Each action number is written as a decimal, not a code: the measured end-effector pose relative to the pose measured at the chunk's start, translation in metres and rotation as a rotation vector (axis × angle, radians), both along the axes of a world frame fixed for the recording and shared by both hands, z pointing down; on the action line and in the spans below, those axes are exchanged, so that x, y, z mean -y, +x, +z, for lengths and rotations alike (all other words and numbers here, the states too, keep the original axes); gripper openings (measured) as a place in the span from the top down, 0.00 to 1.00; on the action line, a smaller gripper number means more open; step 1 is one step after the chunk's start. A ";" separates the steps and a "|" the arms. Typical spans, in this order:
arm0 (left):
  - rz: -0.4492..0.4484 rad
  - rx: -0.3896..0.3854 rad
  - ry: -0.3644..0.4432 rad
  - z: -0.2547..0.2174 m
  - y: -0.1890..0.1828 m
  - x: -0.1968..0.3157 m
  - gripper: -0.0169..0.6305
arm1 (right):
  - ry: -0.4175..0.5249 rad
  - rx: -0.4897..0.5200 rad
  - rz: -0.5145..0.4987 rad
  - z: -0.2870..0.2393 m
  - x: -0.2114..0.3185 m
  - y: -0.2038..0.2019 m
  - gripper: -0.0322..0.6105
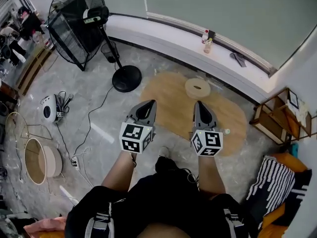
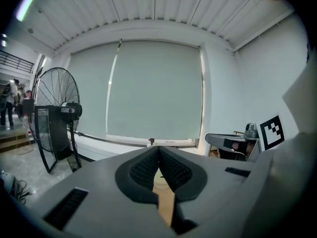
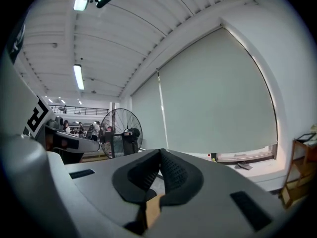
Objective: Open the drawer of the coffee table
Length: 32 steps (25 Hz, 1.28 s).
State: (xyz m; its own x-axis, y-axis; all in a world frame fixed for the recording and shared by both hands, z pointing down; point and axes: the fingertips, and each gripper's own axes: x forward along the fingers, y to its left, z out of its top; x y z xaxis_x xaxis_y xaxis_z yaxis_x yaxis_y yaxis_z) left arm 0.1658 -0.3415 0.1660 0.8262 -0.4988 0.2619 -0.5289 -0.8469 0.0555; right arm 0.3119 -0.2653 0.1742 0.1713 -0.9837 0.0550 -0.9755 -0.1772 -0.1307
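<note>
Head view: the left gripper [image 1: 147, 103] and right gripper [image 1: 199, 103] hang above the oval coffee table [image 1: 168, 103], whose drawer is hidden under the top. A round tub [image 1: 37, 160] sits on the floor, its contents unclear.

Left gripper view: the jaws are clenched on nothing.

Right gripper view: the jaws are likewise closed. The frame edge cuts off a shelf [image 3: 297, 177].

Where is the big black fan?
In the head view the fan stands on the floor at the upper left, by the window ledge and left of the wooden table.
</note>
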 end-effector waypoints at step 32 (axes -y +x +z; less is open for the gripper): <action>0.354 0.079 -0.155 0.398 -0.127 0.082 0.94 | -0.157 0.136 0.485 0.413 -0.061 -0.120 0.92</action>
State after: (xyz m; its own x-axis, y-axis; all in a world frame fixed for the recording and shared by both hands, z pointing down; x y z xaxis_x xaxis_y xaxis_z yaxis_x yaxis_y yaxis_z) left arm 0.0384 -0.4234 0.5640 0.9144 -0.1360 0.3813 -0.2130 -0.9626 0.1675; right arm 0.1918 -0.2038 0.5871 0.5860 -0.7712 0.2488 -0.7524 -0.6318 -0.1861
